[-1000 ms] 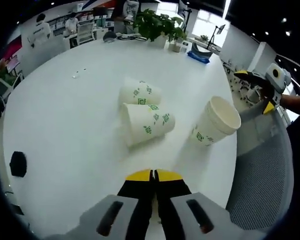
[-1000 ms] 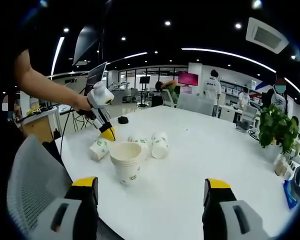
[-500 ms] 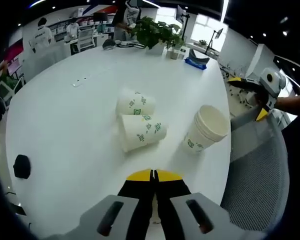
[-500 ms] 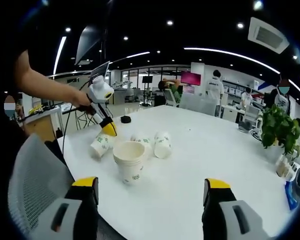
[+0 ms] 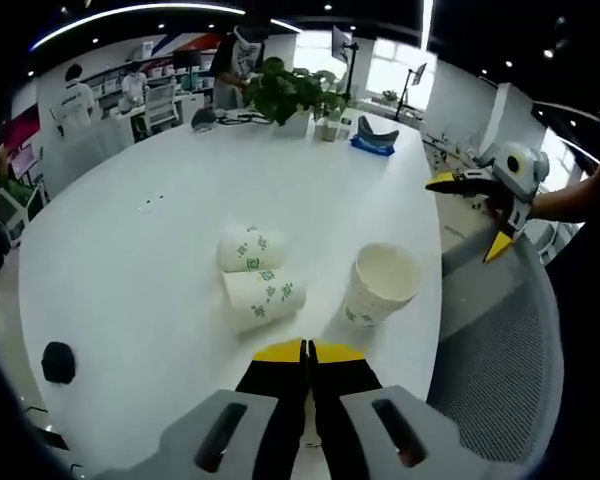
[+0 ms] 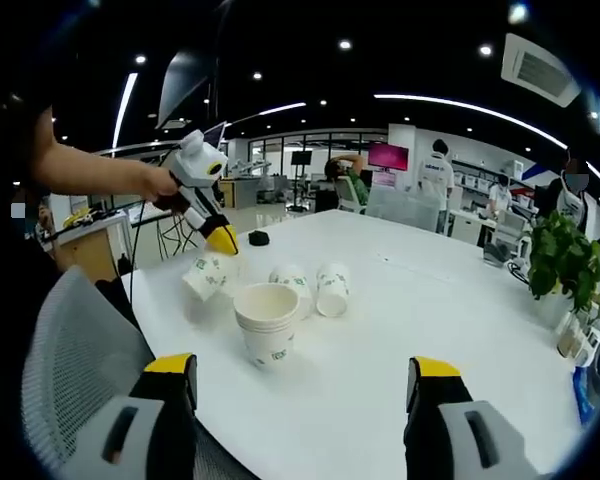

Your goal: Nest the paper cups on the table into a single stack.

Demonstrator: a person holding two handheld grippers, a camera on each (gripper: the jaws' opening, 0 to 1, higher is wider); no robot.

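Meanwhile: one upright stack, loose cups on their sides

Left gripper view: the left gripper (image 5: 307, 350) rises from the bottom edge with its yellow-tipped jaws pressed together, nothing between them. Just beyond the tips, on the round white table (image 5: 130, 270), two paper cups with green print lie on their sides, touching or nearly so. The nearer fallen cup (image 5: 263, 297) has its long axis running across the view, wide mouth toward the left and narrow base toward the right. The farther fallen cup (image 5: 249, 248) lies roughly parallel behind it. To their right stands the upright cup stack (image 5: 380, 285), mouth up, leaning slightly in the fisheye, near the table's edge. Beyond that edge a grey mesh chair back (image 5: 500, 360) shows, and above it the right gripper (image 5: 477, 212), held off the table in a hand, with its two yellow-tipped jaws spread wide. A potted plant (image 5: 290, 92) stands at the far side of the table, and a small black object (image 5: 58, 362) sits at the near left.

Right gripper view: the right gripper's jaws stand wide apart at the bottom corners, empty. The upright stack (image 6: 267, 322) stands on the table ahead, mouth up. Behind it two cups lie on their sides, one (image 6: 289, 283) partly hidden by the stack, the other (image 6: 331, 288) with its mouth toward the camera. Another cup (image 6: 208, 277) sits tilted at the left, just under the left gripper's shut yellow tip; whether they touch I cannot tell
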